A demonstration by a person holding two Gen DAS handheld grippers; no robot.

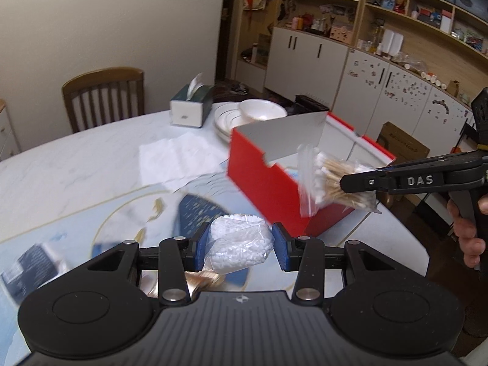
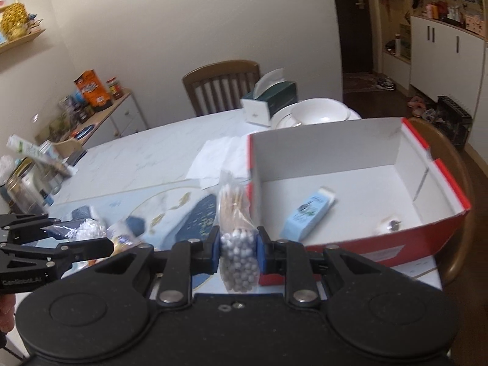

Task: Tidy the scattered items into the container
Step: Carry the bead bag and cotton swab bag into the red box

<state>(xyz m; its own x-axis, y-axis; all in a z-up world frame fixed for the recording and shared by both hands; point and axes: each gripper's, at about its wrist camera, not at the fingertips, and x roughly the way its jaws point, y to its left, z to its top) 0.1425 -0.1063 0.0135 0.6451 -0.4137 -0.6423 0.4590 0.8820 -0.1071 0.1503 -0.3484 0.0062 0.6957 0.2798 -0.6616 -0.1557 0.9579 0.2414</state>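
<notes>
On the marble table (image 2: 158, 149) stands a red box (image 2: 427, 231); left gripper (image 1: 241, 244) clamps a swab bag (image 1: 241, 244), right gripper (image 2: 238, 244) clamps another bag (image 2: 238, 253).

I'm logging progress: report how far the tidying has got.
Done: a blue packet and a small white item lie in the red box. In hand: the right gripper holds a cotton-swab bag; the left gripper is around another bag. Left: both bags.

Plain cream wall (image 2: 189, 24) behind a white marble-pattern table (image 2: 158, 149). One slatted wooden chair (image 2: 221, 84) stands at the far edge. White cabinets (image 1: 308, 58) with black handles sit below cluttered open wooden shelving (image 1: 427, 27). Dark doorway (image 2: 355, 30), dark floor (image 2: 381, 97).
</notes>
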